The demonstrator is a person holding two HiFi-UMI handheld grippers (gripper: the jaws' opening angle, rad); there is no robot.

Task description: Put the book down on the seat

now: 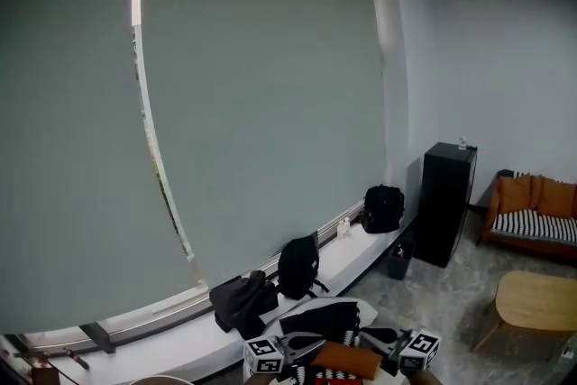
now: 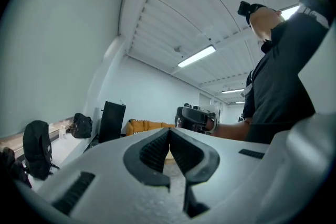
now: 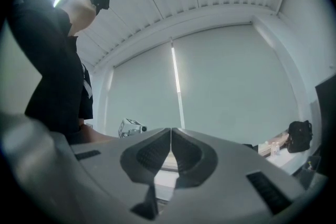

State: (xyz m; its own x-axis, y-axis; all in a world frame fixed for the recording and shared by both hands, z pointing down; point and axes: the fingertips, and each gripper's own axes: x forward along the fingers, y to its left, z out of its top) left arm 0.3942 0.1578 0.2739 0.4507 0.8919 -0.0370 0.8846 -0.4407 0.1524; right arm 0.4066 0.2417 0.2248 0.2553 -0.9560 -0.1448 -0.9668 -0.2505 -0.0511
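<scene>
Head view puts the left gripper (image 1: pixel 317 343) and the right gripper (image 1: pixel 365 338) at the bottom edge, tips facing each other. A flat orange-brown thing (image 1: pixel 347 362) lies just below and between them. It is probably the book, though too little shows to be sure, or to say whether either gripper carries it. Each gripper's own view shows its jaws clenched tip to tip with nothing visible between the pads. The likeliest seat, an orange sofa (image 1: pixel 518 192) with a striped cushion (image 1: pixel 538 226), stands well apart at the right, past a round wooden table (image 1: pixel 538 300). To do this well, I would keep both grippers level and matched, lower the book flat onto the cushion, and let go only once it rests fully. No brand or readable writing appears; the marker cubes (image 1: pixel 264 356) bear only black-and-white squares.
</scene>
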